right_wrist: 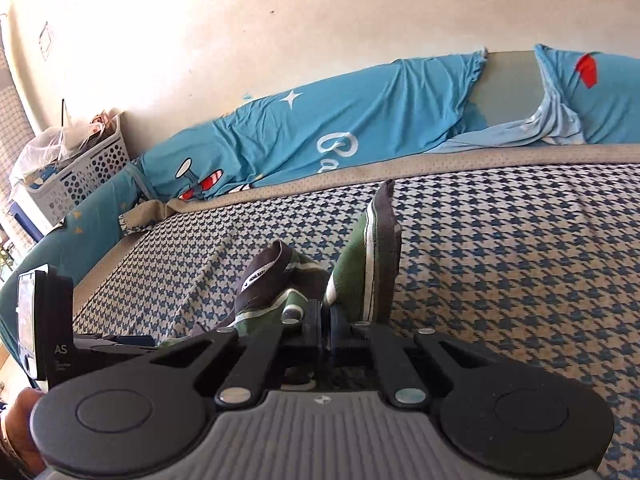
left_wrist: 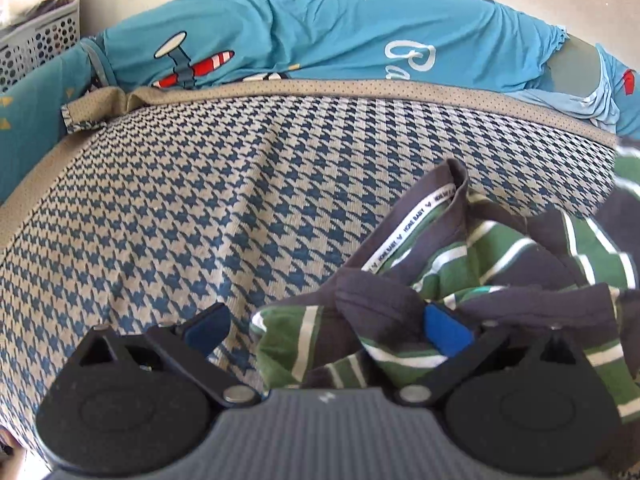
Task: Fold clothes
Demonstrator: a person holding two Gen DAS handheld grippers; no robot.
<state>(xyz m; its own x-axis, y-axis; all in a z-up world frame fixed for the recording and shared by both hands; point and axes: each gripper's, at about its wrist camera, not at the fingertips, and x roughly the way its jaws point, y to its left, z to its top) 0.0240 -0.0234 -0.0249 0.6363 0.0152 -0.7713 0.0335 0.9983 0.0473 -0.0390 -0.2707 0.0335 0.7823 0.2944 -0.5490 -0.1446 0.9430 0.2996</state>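
On the houndstooth bed cover point(left_wrist: 200, 208) a striped shirt point(left_wrist: 460, 264) lies bunched. The step is spreading it out. The left gripper point(left_wrist: 326, 330) has its jaws released; the right gripper point(right_wrist: 324, 316) is clenched on the shirt's edge. Next, pull the cloth flat.

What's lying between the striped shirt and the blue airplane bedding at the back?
Only bare houndstooth cover and its tan border separate the striped shirt from the blue bedding, in both views.
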